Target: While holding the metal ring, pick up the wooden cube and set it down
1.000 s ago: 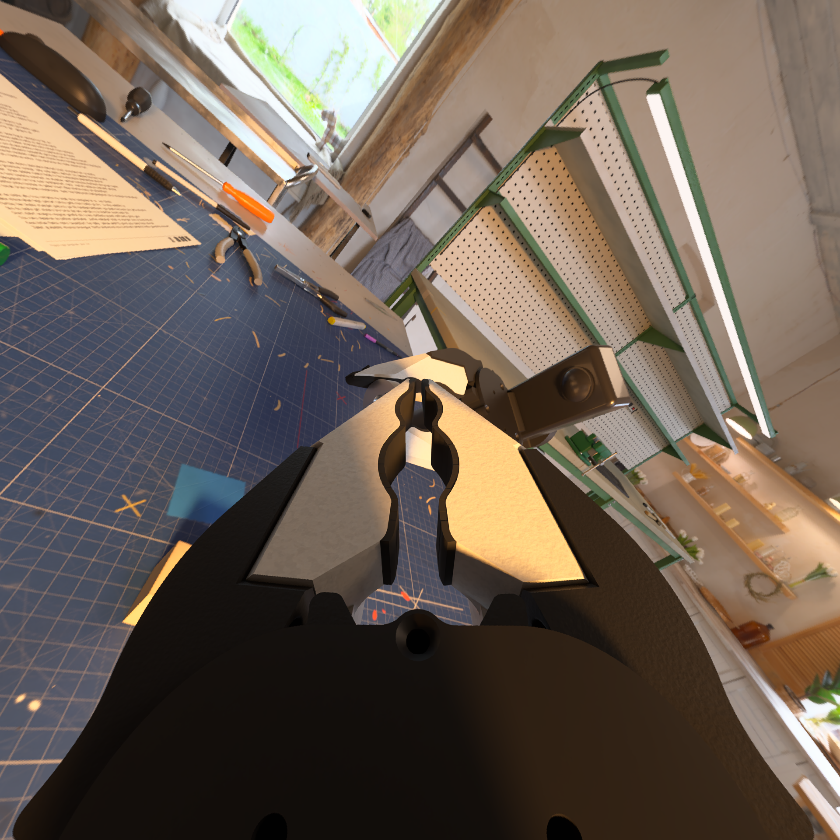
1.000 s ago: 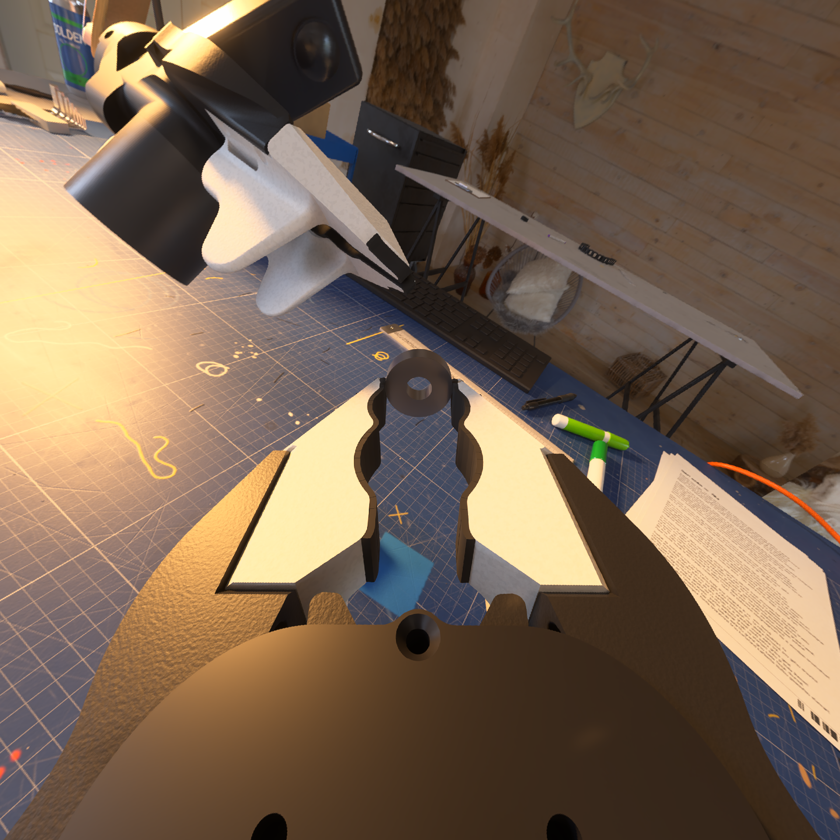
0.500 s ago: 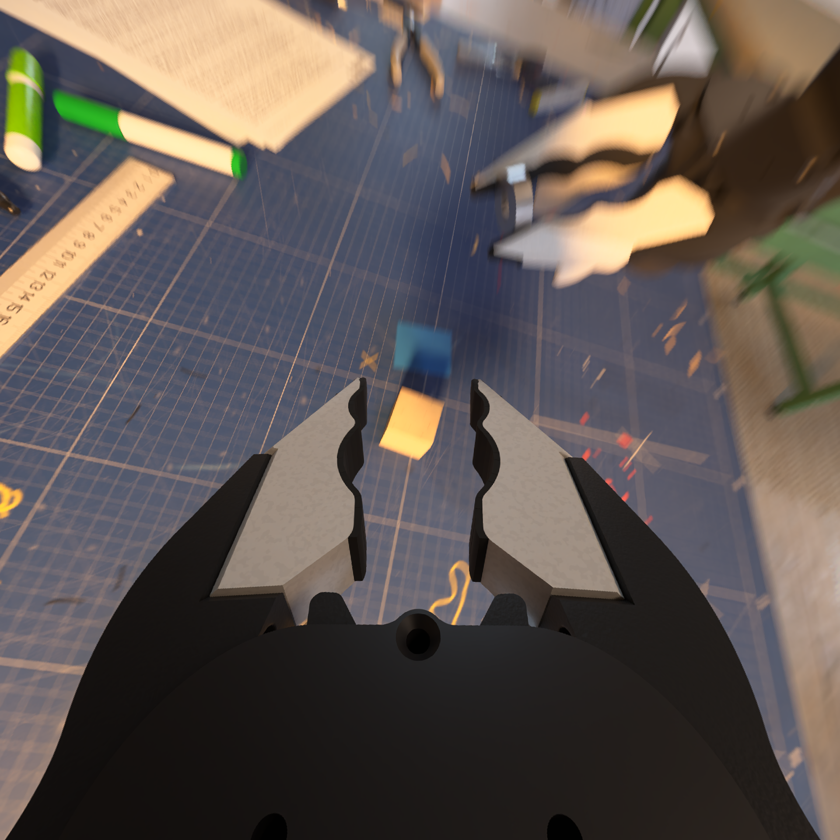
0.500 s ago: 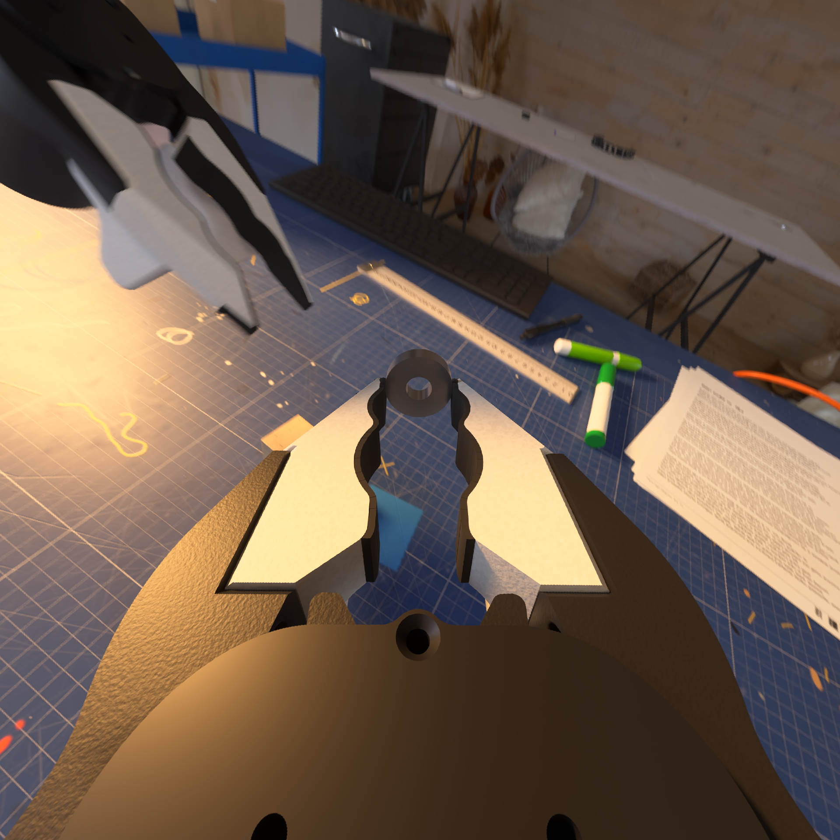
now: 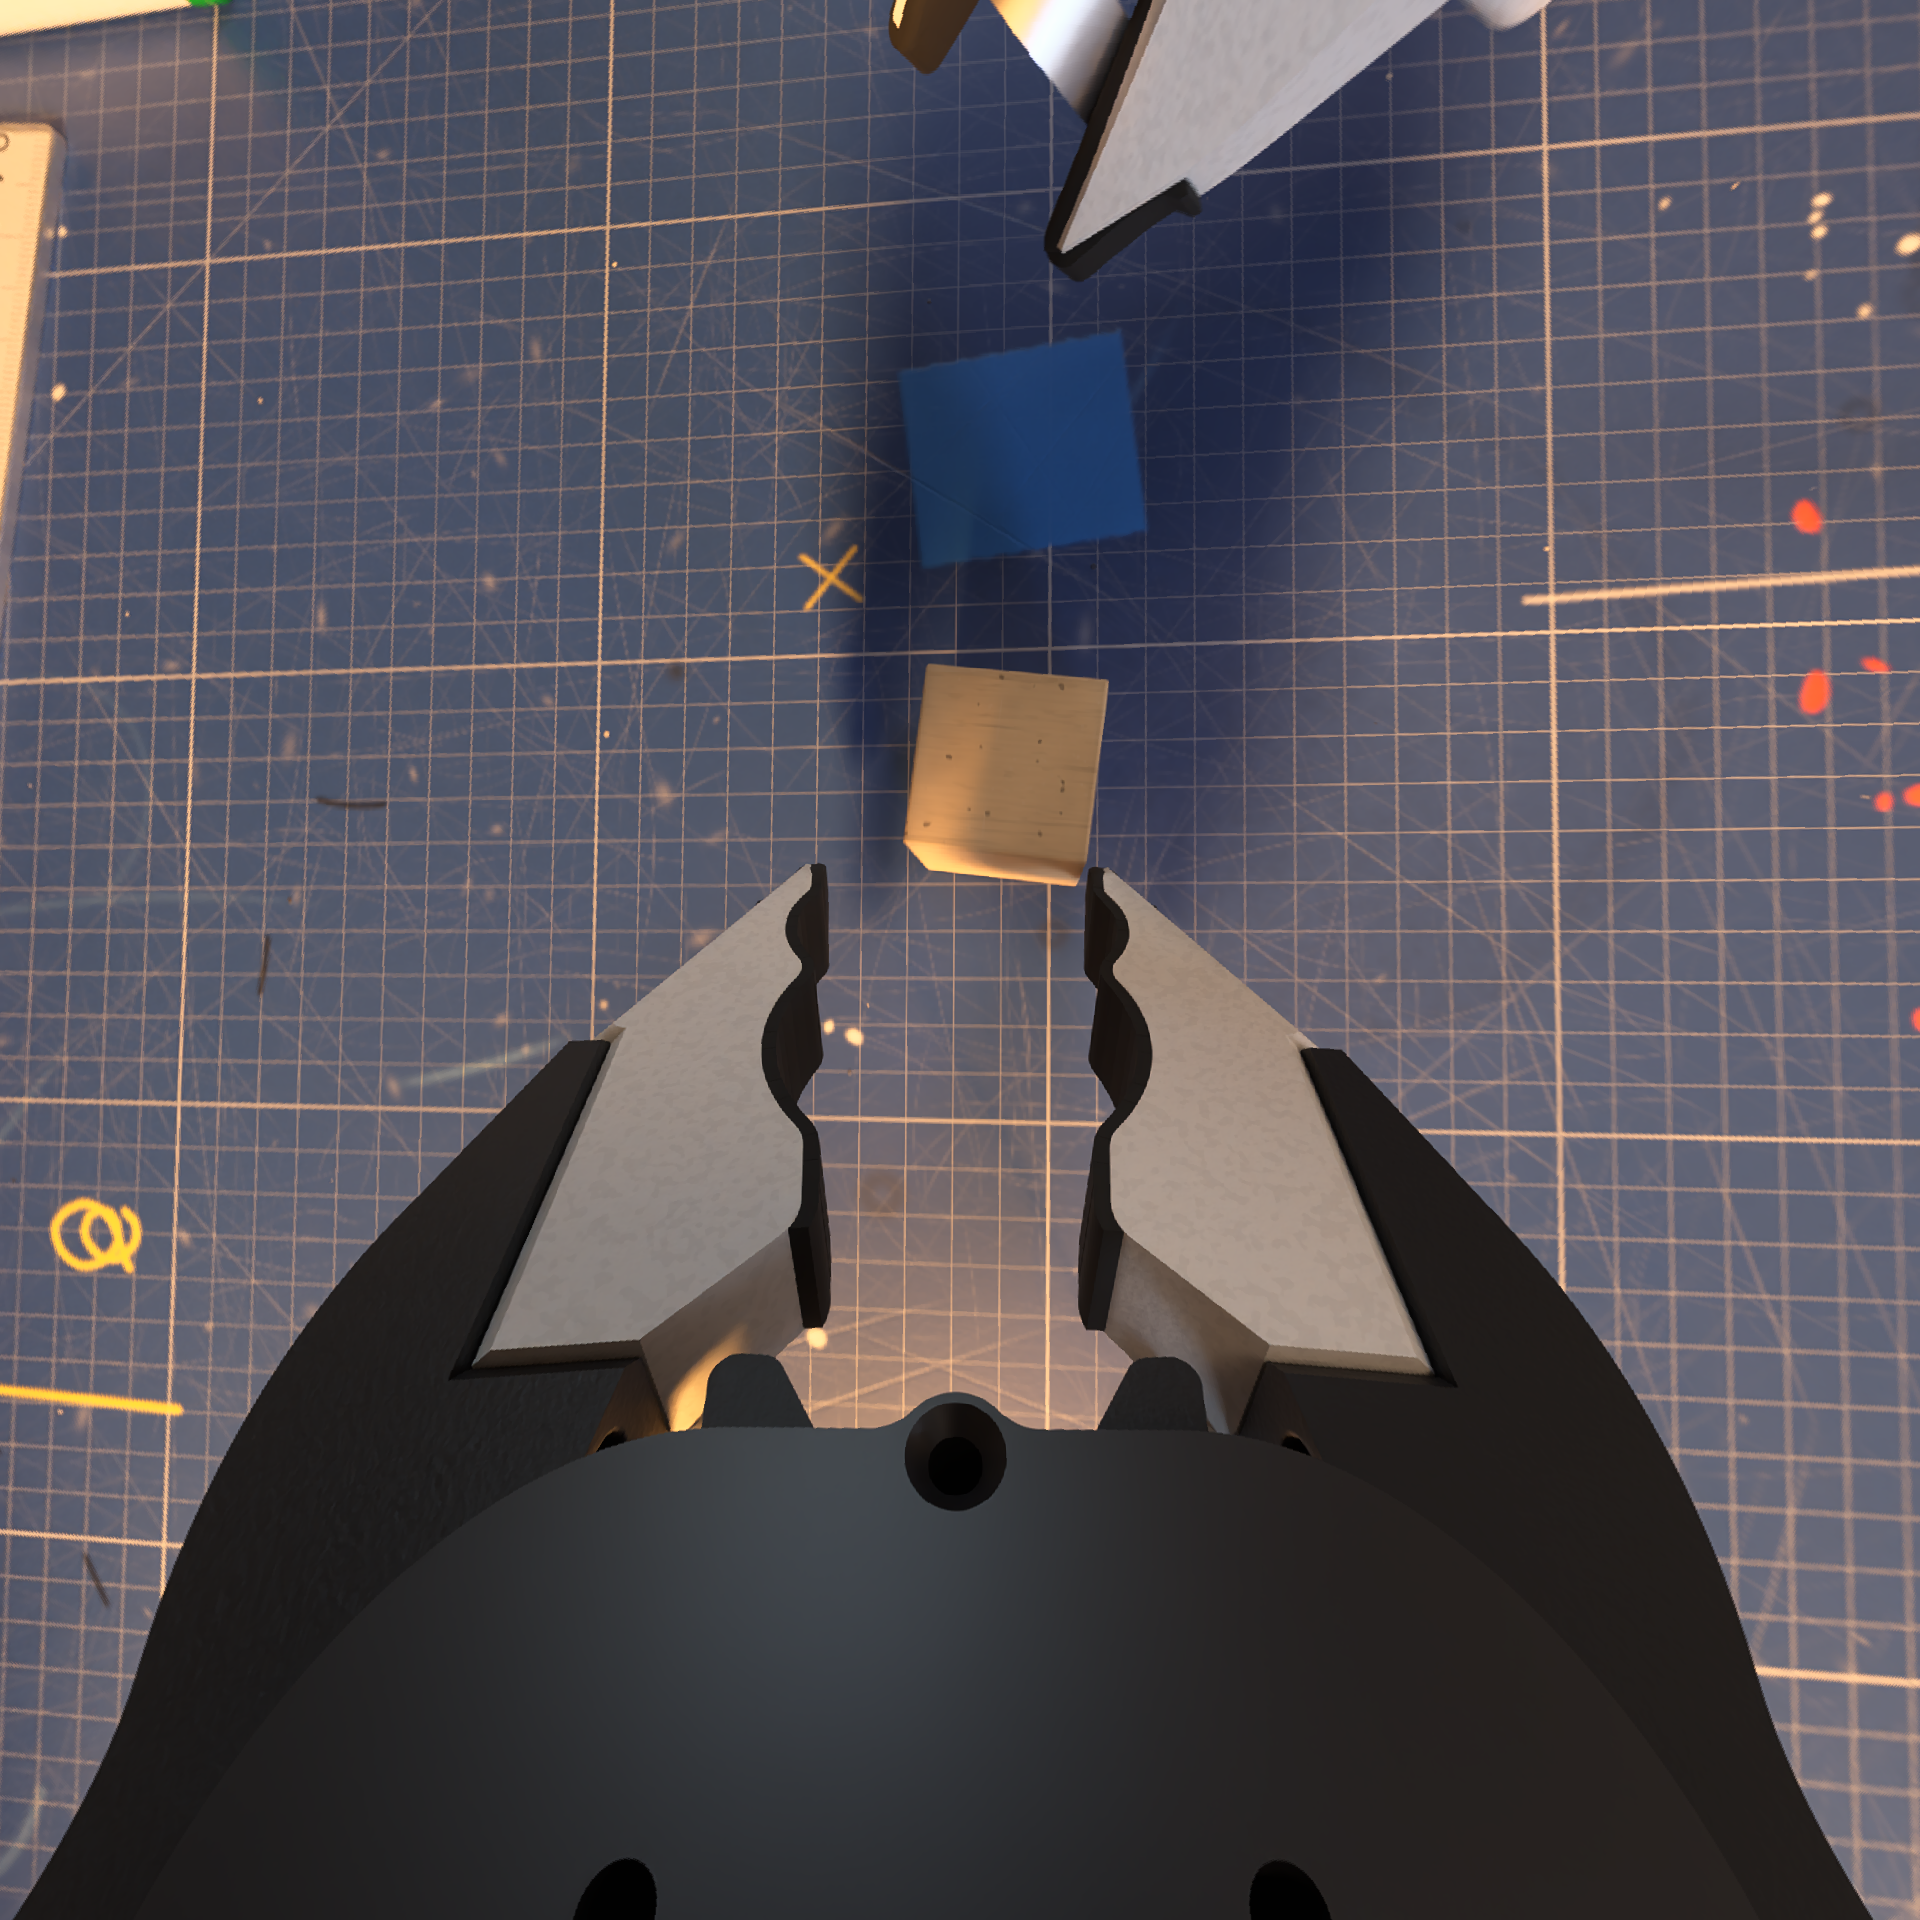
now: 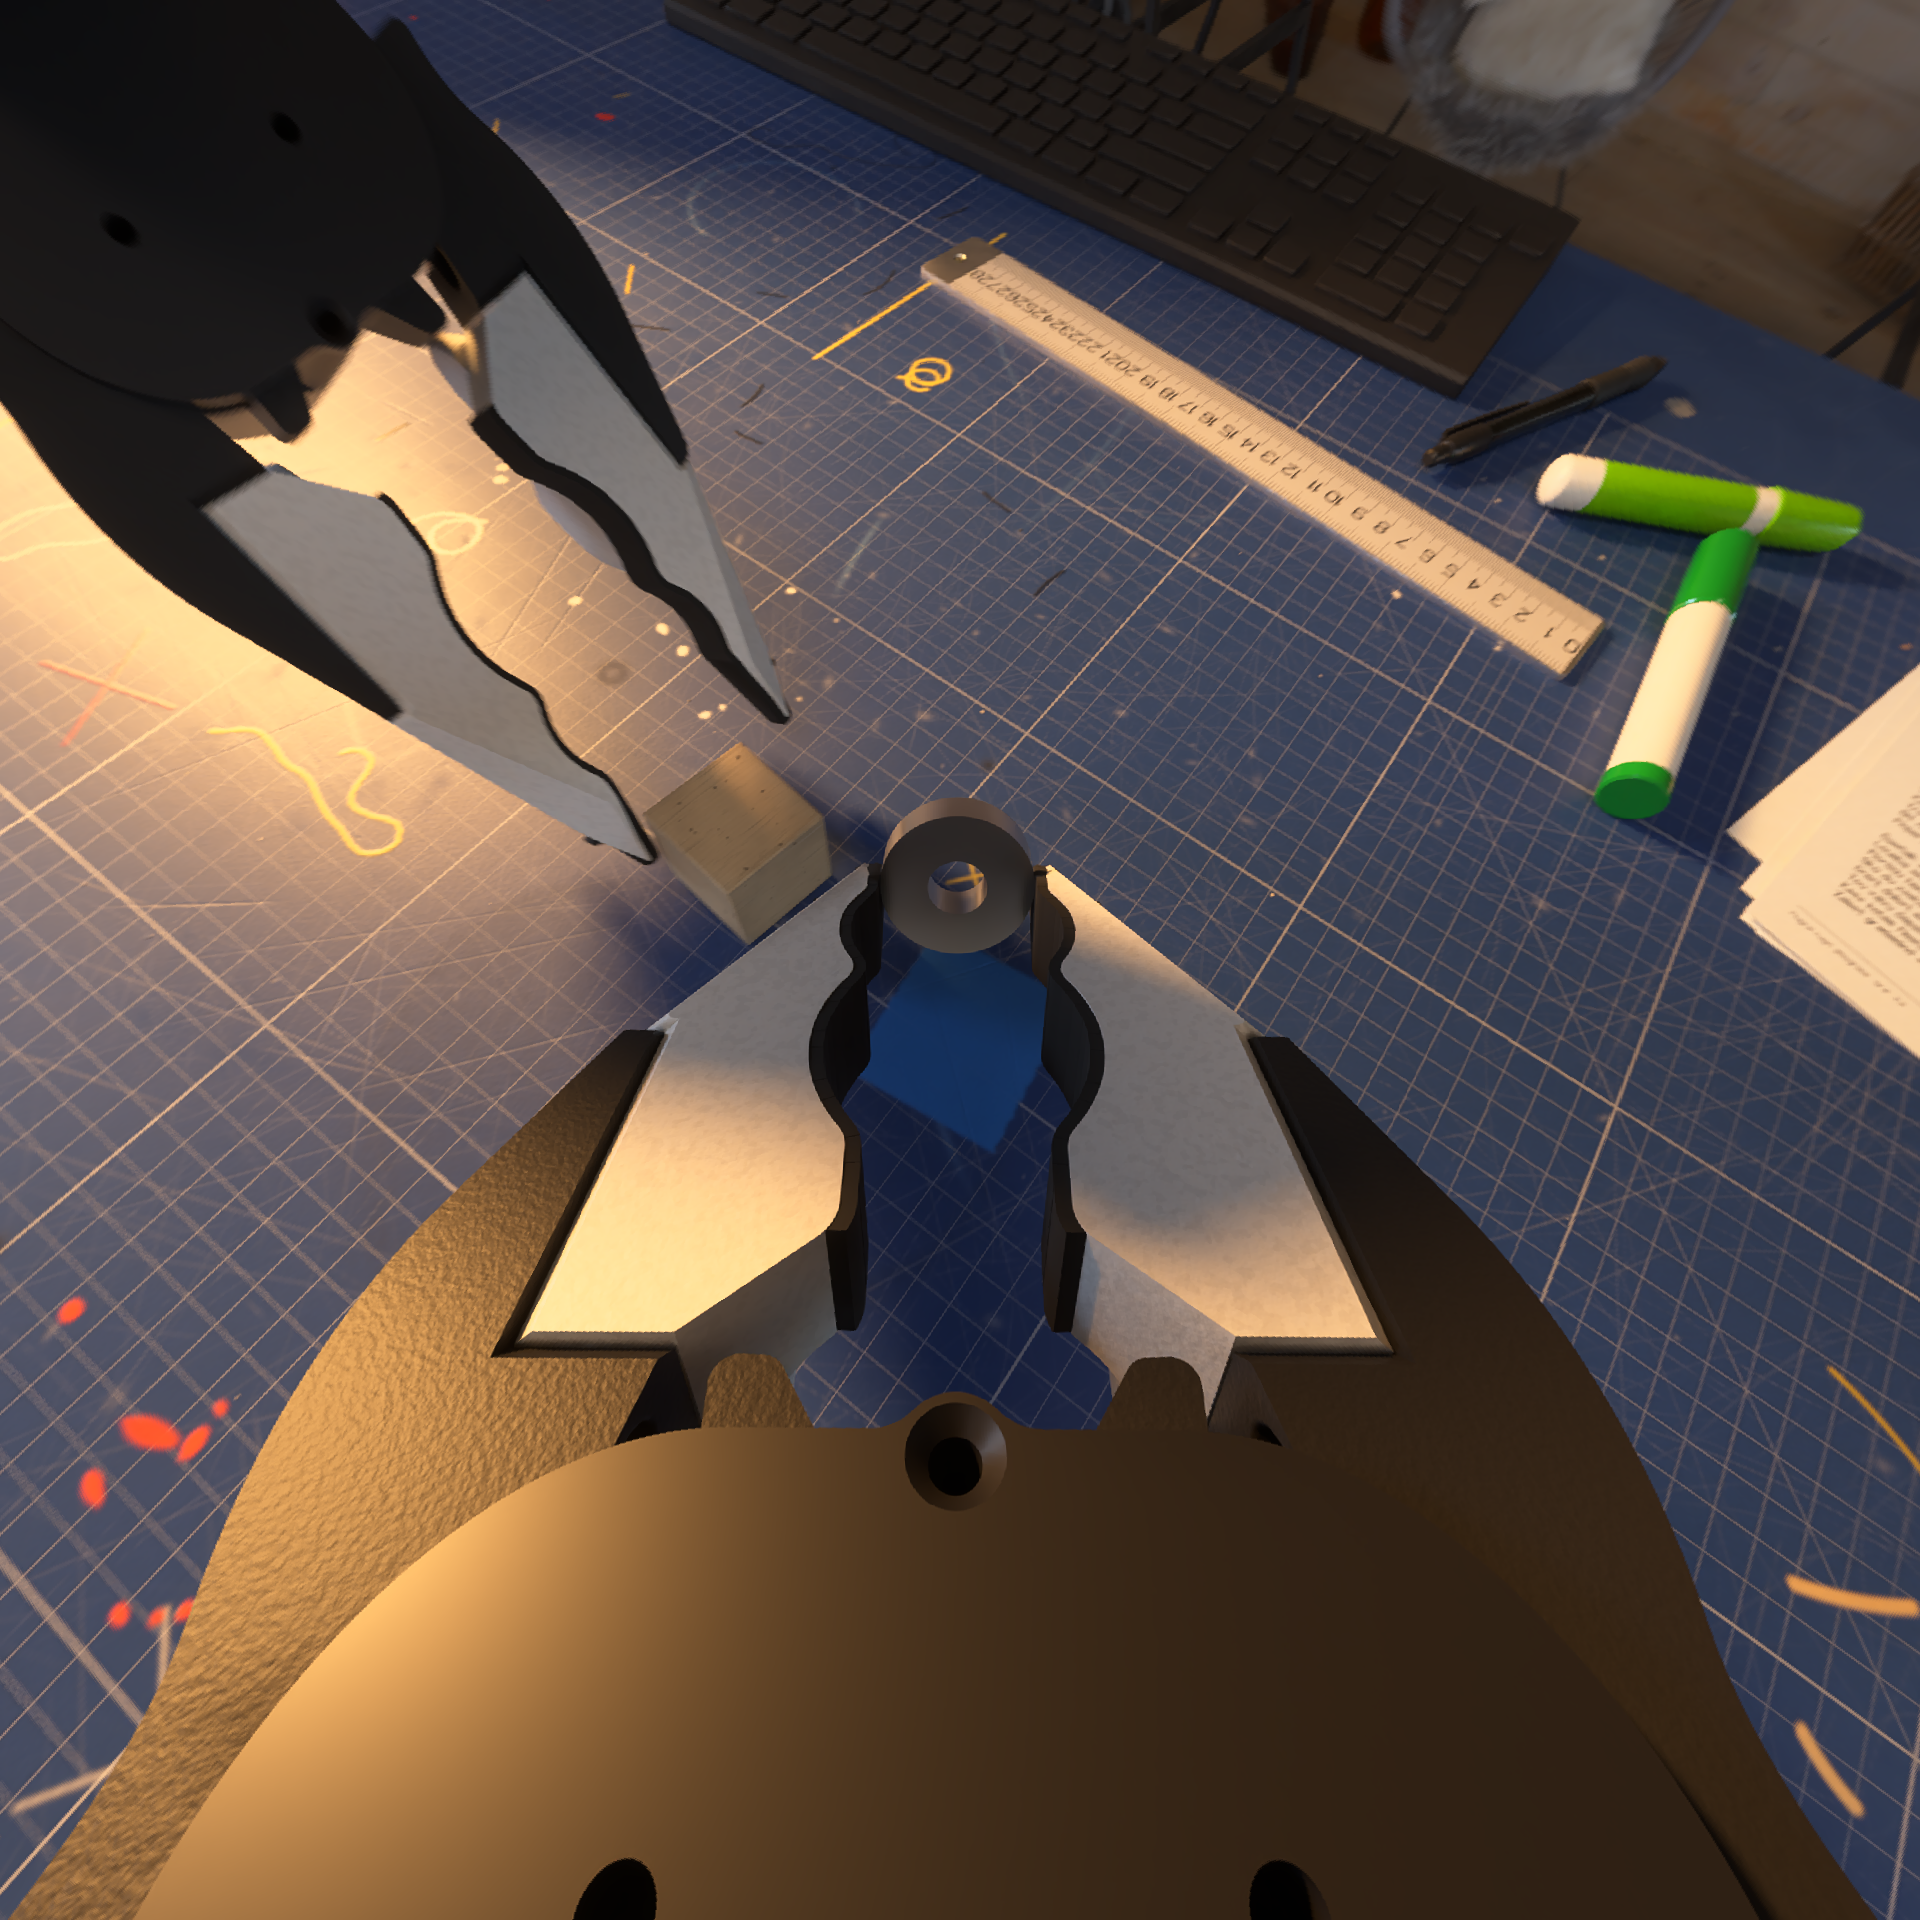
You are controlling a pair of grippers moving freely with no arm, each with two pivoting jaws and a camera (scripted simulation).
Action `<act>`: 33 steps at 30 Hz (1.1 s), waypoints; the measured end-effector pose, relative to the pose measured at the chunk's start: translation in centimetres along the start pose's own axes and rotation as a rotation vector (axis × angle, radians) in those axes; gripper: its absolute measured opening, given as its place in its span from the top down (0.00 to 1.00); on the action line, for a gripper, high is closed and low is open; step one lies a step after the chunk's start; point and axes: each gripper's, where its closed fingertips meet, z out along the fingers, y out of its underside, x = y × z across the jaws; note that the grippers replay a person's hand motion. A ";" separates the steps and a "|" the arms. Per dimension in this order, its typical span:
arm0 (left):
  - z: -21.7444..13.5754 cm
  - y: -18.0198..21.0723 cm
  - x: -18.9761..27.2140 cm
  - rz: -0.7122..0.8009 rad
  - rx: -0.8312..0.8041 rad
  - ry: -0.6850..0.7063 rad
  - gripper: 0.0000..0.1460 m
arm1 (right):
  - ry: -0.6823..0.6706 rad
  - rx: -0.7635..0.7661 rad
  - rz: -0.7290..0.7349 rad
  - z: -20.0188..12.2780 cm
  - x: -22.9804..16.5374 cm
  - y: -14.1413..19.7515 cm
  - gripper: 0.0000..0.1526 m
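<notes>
The wooden cube (image 5: 1003, 774) rests on the blue cutting mat (image 5: 416, 935), just beyond my left gripper's tips. My left gripper (image 5: 956, 878) is open and empty and points down at the mat. In the right wrist view it (image 6: 707, 779) hangs over the cube (image 6: 743, 831), with one tip beside the cube's left edge. My right gripper (image 6: 956, 883) is shut on the grey metal ring (image 6: 914, 909) and holds it above the mat, just right of the cube. One of its fingers (image 5: 1164, 114) shows at the top of the left wrist view.
A flat blue square (image 5: 1023, 447) lies on the mat just past the cube and shows under the right gripper (image 6: 956, 1049). A ruler (image 6: 1268, 457), black keyboard (image 6: 1143, 135), black pen (image 6: 1538, 410), two green markers (image 6: 1704, 509) and paper sheets (image 6: 1849, 862) lie farther off.
My left gripper has opened, swung down to face the mat and come close to the cube. My right gripper has tilted lower with the ring still in it.
</notes>
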 end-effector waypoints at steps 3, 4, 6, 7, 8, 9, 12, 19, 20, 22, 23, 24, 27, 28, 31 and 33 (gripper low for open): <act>0.9 -0.2 0.1 0.061 0.004 -0.016 0.67 | -0.051 -0.020 0.024 -0.4 -0.3 0.3 0.82; 1.1 -0.3 0.2 0.083 0.008 -0.018 0.67 | -0.062 -0.032 0.030 -0.5 -0.3 0.5 0.82; 1.3 -0.6 0.3 0.105 0.032 -0.019 0.68 | -0.058 -0.048 0.032 -0.8 0.0 0.7 0.82; 1.3 -0.8 0.3 0.106 0.045 -0.020 0.68 | -0.064 -0.050 0.036 -0.9 0.0 0.7 0.82; 1.3 -1.1 0.3 0.104 0.060 -0.020 0.68 | -0.079 -0.052 0.047 -0.9 -0.1 0.8 0.82; 1.4 -1.4 0.4 0.101 0.079 -0.016 0.68 | -0.091 -0.053 0.058 -0.8 -0.2 0.8 0.82; 1.8 -1.7 0.9 0.102 0.109 0.024 0.70 | -0.077 -0.060 0.059 -0.6 0.0 1.0 0.82; 0.2 -0.6 0.1 0.057 0.068 -0.024 0.75 | -0.084 -0.023 0.047 -1.4 0.2 0.3 0.82; -0.2 -0.4 0.4 0.036 0.074 -0.017 0.75 | -0.105 -0.009 0.053 -1.6 -0.1 0.0 0.82; -1.1 0.1 1.4 0.001 0.073 0.007 0.75 | -0.167 0.028 0.049 -2.2 -1.0 -0.7 0.82; -1.4 0.5 1.9 -0.010 0.065 -0.002 0.75 | -0.202 0.047 0.039 -2.6 -1.7 -1.1 0.82; -1.6 1.1 2.4 -0.009 0.049 -0.006 0.75 | -0.238 0.062 0.027 -2.9 -2.5 -1.5 0.82; -1.9 2.7 3.8 0.033 -0.041 -0.032 0.75 | -0.315 0.072 -0.040 -3.4 -5.0 -2.2 0.82; -2.1 2.8 4.3 0.043 -0.044 -0.028 0.75 | -0.331 0.066 -0.065 -3.3 -5.8 -2.1 0.82; -2.3 3.0 5.0 0.057 -0.028 -0.049 0.75 | -0.359 0.029 -0.115 -2.8 -7.7 -1.7 0.82; -2.3 3.1 5.0 0.059 0.003 -0.067 0.75 | -0.393 0.002 -0.133 -2.6 -8.6 -1.3 0.82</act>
